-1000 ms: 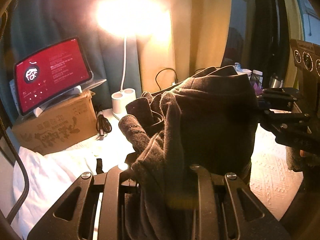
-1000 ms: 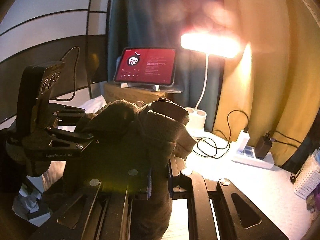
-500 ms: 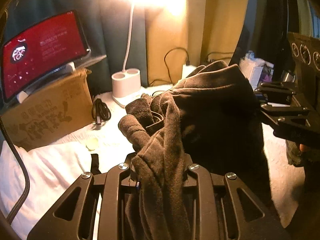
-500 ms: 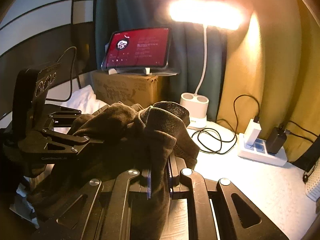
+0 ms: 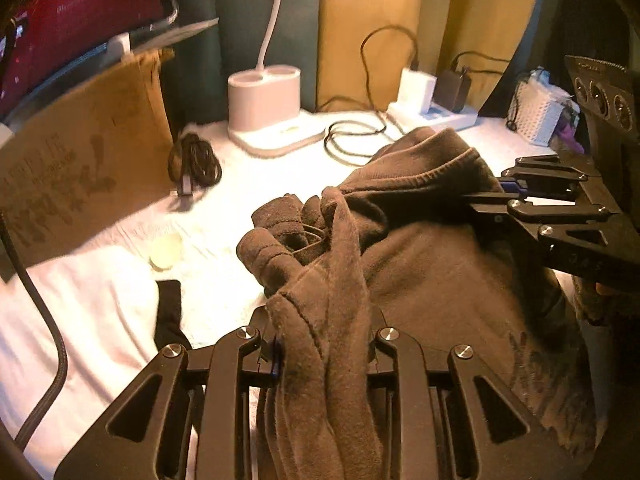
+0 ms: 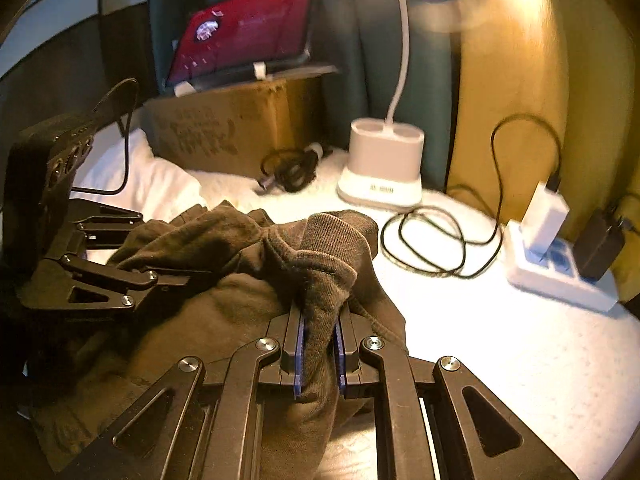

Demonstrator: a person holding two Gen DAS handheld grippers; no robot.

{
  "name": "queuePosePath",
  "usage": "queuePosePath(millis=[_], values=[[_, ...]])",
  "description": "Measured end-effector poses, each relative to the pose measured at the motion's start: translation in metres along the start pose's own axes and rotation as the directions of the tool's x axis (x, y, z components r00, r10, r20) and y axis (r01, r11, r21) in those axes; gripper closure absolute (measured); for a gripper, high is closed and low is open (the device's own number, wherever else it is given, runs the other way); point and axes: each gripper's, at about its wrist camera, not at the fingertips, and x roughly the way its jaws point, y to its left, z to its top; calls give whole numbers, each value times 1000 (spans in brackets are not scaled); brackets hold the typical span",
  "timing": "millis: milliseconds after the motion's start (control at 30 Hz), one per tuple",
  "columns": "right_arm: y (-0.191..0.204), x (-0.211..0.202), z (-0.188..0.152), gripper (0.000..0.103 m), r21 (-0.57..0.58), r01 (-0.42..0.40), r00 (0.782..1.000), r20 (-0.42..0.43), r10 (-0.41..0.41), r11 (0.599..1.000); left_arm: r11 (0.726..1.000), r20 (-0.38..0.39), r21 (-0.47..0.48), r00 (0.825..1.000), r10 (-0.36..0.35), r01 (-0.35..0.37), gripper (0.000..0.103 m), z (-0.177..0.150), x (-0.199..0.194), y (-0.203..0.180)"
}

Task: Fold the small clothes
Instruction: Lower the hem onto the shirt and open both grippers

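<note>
Jaws clamp brown garment (image 5: 420,280)

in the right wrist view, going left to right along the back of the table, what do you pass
cardboard box → coiled black cable → white lamp base → looped black cord → white power strip

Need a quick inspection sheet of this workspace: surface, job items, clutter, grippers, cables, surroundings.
Surface: white textured cloth, brightly lit.
Job's things: one brown garment, bunched, held between both grippers.
Clutter: cardboard box with tablet on top; lamp base; white basket.
Grippers: left gripper and right gripper each shut on fabric.
Cables: coiled black cable; bundled cord; power strip with chargers.
Surroundings: curtains behind.
</note>
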Motion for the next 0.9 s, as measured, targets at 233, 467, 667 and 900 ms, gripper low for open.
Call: queuePosePath(millis=[233, 467, 667, 900], values=[[-24, 32, -13, 85, 96, -19, 997, -75, 26, 995, 999, -33, -29, 999, 17, -18, 74, -3, 14, 8], [-28, 30, -16, 76, 138, -21, 996, -78, 32, 990, 997, -30, -47, 998, 56, -57, 63, -3, 12, 11], [-33, 21, -24, 66, 192, -1, 996, -87, 18, 981, 994, -26, -64, 996, 91, -93, 60, -3, 10, 13], [-34, 5, -33, 56, 227, 46, 995, -93, -26, 973, 983, 0, -75, 986, 168, -168, 60, -4, -4, 14]])
